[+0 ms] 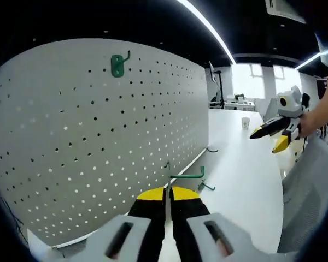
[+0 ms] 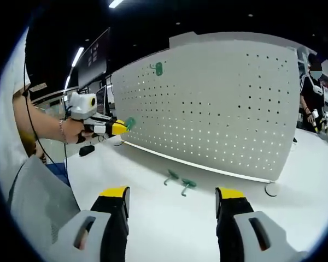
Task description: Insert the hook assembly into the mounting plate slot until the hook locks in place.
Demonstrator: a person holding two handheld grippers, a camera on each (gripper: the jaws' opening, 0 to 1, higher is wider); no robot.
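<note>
White surface [image 2: 169, 218] and upright white pegboard [image 1: 98, 136] frame a hook-mounting job, with 1 green hook [image 1: 118, 65] already hanging high on the pegboard.

At the pegboard's foot, the left gripper [image 1: 168, 192] has its jaws clenched on a green hook assembly [image 1: 188, 174], held just off the perforated face near its lower edge. 2 more green hooks [image 2: 179, 182] lie on the surface just in front of the pegboard's base. The right gripper [image 2: 172, 192] hangs well back from the pegboard, jaws spread wide and holding nothing. A paper cup [image 1: 245, 123] stands beyond the pegboard's far end.
</note>
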